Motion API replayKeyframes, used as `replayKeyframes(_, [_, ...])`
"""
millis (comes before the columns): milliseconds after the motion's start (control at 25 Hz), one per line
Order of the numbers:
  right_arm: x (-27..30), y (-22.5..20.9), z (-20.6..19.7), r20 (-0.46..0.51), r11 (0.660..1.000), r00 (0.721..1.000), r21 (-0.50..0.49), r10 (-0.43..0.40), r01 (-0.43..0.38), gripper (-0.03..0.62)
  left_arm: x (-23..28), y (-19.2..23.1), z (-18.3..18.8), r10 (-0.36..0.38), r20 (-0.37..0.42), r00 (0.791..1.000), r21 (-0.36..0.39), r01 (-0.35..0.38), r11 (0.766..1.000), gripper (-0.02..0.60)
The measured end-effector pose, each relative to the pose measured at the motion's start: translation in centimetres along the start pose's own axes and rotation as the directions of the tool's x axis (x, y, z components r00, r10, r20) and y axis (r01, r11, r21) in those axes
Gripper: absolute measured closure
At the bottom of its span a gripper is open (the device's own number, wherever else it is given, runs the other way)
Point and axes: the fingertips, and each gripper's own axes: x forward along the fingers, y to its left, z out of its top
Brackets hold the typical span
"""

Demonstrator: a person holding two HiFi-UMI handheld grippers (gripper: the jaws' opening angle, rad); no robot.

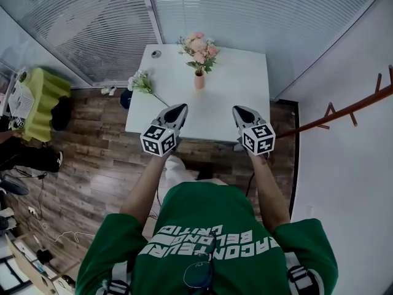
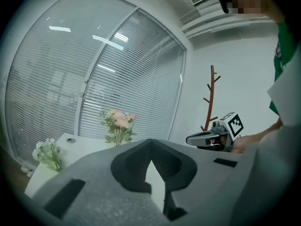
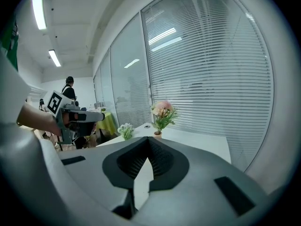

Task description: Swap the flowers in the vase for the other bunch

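Observation:
A small orange vase (image 1: 199, 80) holding pink flowers (image 1: 198, 47) stands at the middle back of the white table (image 1: 245, 85). A white bunch (image 1: 140, 82) lies flat near the table's left edge. My left gripper (image 1: 182, 107) and right gripper (image 1: 236, 109) hover side by side above the table's near edge, both shut and holding nothing. The left gripper view shows its own joined tips (image 2: 150, 141), the pink flowers (image 2: 120, 121), the white bunch (image 2: 47, 152) and the right gripper (image 2: 193, 139). In the right gripper view its tips (image 3: 149, 139) meet below the pink flowers (image 3: 162, 109) and the white bunch (image 3: 125, 130).
A round grommet (image 1: 156, 54) sits at the table's back left. Glass walls with blinds (image 1: 245, 11) close the corner behind. A wooden coat rack (image 1: 350, 112) stands at the right, a yellow-green covered table (image 1: 40, 100) at the left. A person (image 3: 69, 86) stands far off.

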Motion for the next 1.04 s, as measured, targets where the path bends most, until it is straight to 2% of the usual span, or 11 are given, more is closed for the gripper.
replayKeyframes(1040, [-0.9,0.8,-1.6,-0.023,1.0,1.0,-0.014,0.007,-0.007,0.582,-0.9,-0.6,-0.7,0.004,-0.009,1.0,0.001,-0.004,1.0,0.574])
